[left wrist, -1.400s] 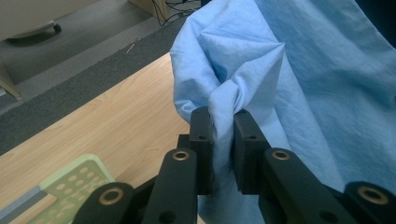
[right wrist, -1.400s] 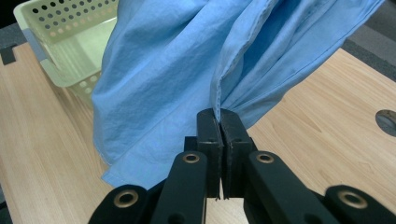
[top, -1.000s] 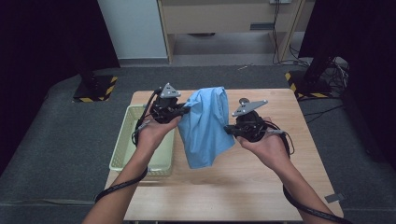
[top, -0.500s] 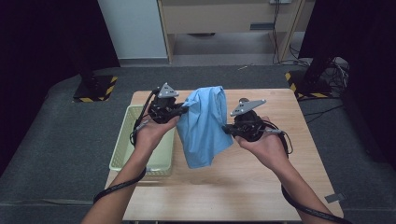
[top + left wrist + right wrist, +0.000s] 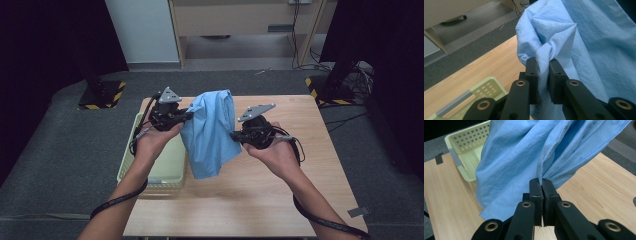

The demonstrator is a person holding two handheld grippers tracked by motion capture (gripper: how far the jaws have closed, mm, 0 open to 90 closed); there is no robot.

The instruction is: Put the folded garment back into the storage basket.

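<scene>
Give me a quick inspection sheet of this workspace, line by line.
Surface: wooden table, bare around the work.
Job's things: light blue cloth held up between both tongs, lower edge hanging toward the table.
Clutter: pale green perforated basket at the table's left edge; nothing seen inside.
Grippers: left tongs shut on a bunched fold of the cloth; right tongs shut on its hem.
Cables: a black cable trails along each forearm; more wires on the floor at right.
Surroundings: grey carpet, stand bases with yellow-black tape, wooden cabinet behind.
</scene>
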